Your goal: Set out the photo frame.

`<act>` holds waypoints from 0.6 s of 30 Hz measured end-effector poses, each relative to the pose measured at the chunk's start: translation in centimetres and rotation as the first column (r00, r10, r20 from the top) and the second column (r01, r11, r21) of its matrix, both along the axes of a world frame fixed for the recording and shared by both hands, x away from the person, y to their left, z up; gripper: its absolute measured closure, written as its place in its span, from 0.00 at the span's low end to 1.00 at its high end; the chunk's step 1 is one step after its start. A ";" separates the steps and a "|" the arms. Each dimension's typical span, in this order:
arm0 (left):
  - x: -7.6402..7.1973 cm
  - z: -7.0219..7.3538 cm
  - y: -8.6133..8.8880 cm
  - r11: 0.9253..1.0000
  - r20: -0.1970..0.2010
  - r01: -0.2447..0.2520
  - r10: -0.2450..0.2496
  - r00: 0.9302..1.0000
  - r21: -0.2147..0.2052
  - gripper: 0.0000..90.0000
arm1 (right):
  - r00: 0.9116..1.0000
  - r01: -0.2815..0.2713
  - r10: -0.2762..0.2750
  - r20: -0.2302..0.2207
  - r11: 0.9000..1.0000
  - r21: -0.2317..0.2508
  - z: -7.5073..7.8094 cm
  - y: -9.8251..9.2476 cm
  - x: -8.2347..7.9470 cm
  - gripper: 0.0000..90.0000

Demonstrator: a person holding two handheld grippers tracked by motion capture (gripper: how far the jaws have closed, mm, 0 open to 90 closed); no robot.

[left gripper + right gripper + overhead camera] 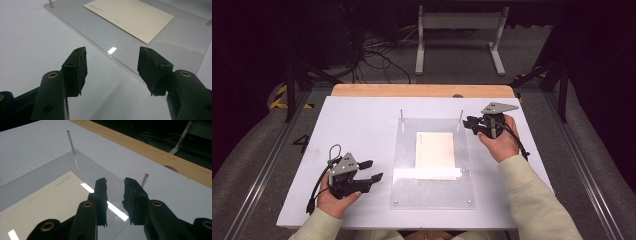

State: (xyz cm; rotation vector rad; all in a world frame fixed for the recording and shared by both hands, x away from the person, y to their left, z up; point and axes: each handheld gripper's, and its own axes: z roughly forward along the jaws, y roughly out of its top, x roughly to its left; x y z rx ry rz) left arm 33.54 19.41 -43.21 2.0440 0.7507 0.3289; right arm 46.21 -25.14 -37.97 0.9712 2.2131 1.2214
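A glossy clear plastic sheet [50, 167] is seen ahead of the matt black, rough-padded fingers [101, 192]; matt cream paper [45, 200] is laid upon it, thin metal pins [70, 141] beyond.

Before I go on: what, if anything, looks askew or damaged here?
Nothing stands out. The cream paper sheet lies flat and square on the clear acrylic plate, both thin metal pins stand upright, and the white table shows no spill.
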 end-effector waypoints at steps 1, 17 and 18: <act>0.0 0.0 0.0 1.000 -0.003 -0.001 0.001 1.000 -0.005 0.45 | 1.000 0.004 -0.004 -0.003 1.000 0.001 0.0 0.0 0.2 0.79; -0.8 -0.5 0.3 1.000 -0.004 -0.009 0.009 1.000 0.011 0.45 | 0.991 0.126 -0.127 -0.038 0.991 -0.036 -1.9 0.0 4.1 0.71; -0.9 -0.5 0.4 1.000 -0.005 -0.008 0.008 1.000 0.012 0.45 | 0.990 0.132 -0.134 -0.036 0.990 -0.047 -2.2 0.0 4.4 0.71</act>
